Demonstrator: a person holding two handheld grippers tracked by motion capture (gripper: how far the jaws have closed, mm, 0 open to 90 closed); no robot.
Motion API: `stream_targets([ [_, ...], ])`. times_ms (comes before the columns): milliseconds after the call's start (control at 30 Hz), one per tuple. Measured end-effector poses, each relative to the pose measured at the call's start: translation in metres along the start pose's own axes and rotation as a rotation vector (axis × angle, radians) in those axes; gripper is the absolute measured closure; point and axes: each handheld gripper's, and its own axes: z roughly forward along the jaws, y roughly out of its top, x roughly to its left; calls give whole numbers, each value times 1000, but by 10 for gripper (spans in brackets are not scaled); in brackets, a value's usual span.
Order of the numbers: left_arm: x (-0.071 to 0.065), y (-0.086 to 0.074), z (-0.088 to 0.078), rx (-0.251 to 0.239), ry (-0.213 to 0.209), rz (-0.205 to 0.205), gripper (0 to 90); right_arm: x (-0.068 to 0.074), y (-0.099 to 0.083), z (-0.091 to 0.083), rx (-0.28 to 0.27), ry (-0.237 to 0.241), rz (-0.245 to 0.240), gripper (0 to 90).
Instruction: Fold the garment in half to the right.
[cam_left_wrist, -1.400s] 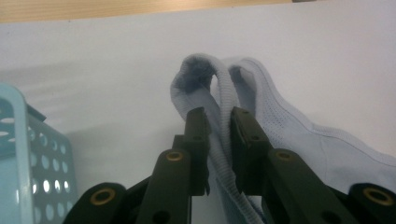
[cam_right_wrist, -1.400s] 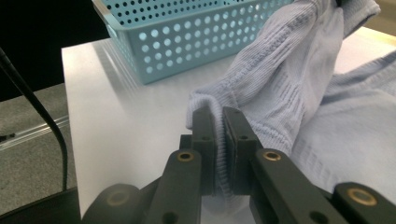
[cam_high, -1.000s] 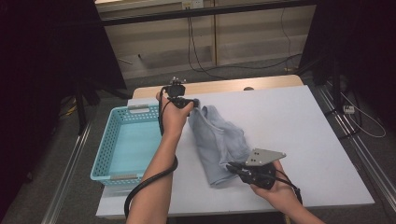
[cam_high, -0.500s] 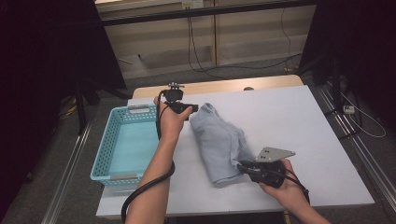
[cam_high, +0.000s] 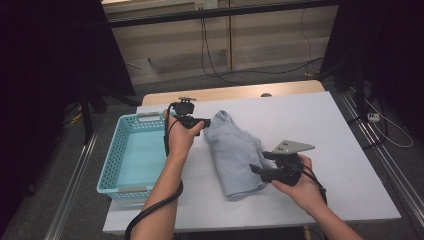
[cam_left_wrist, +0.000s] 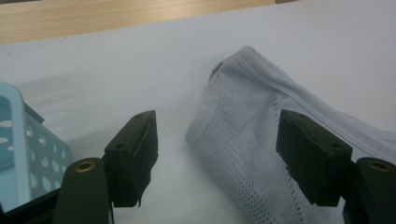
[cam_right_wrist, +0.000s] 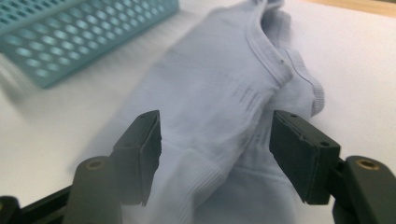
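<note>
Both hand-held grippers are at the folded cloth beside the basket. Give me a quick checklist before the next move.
1. Left hand-held gripper jaws just opened, nothing pinched: ok.
2. Right hand-held gripper jaws just opened, pads off the cloth: ok.
3. Pale blue-grey folded knit cloth lying flat on the white table: ok.
4. Light blue perforated plastic basket has room: ok.
5. Cloth's fold edges even: cannot tell.

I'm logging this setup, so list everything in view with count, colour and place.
garment: one, pale grey-blue, folded, middle of the table.
basket: one, turquoise, at the table's left edge.
table: one, white top, wooden strip at the far edge.
cables: several, dark, on the floor beyond the table.
left gripper: one, black, jaws just opened, at the garment's far end.
right gripper: one, black, jaws just opened, at the garment's near end.
</note>
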Motion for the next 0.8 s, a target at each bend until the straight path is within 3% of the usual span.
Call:
stream_targets([
  [67,-1,-2,0,5,-10,-3,281,-4,0,10,25,-25,2,346],
  [167,-1,-7,-1,-4,-13,-6,265,-12,-2,22,45,-35,29,430],
  [300,-1,-12,-2,-2,-25,-4,251,-22,-3,29,34,-2,47,847],
  [333,-2,-14,-2,-1,-27,1,248,-24,-1,29,26,14,51,862],
  [533,-6,-22,-3,2,-52,14,233,-34,9,15,-29,-41,63,869],
  [667,-11,-27,-4,-2,-70,5,221,-44,1,22,9,-78,76,868],
  [800,-17,-32,-5,-8,-90,8,210,-49,-10,35,54,-76,70,861],
])
